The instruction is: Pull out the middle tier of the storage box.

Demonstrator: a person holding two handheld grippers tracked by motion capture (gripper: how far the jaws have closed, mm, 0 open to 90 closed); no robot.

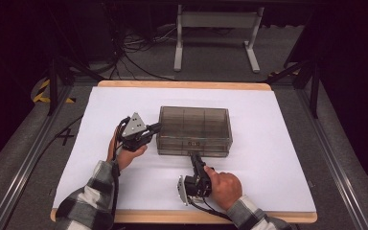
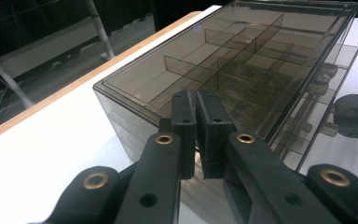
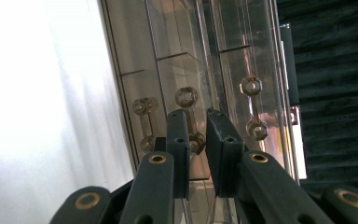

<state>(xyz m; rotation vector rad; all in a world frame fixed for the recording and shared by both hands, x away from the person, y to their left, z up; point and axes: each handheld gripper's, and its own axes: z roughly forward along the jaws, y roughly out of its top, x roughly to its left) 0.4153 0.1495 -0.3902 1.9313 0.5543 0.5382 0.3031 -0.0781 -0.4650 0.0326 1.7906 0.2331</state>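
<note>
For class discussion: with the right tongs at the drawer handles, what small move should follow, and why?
Probably close the right tongs on the middle drawer handle and pull. It sits between the open jaws, while the left tongs, nearly closed, press the smoky drawer box at its end.

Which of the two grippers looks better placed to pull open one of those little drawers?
Probably the right gripper: its jaws straddle the middle drawer handle. The left gripper sits against the box's side.

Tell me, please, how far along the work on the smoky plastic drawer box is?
Early on. Done: the left gripper braces the box's left end, jaws nearly together. In hand: the right gripper's jaws straddle the middle drawer handle, apparently not yet clamped. Left: all three drawers look closed, so the pull has not begun.
</note>
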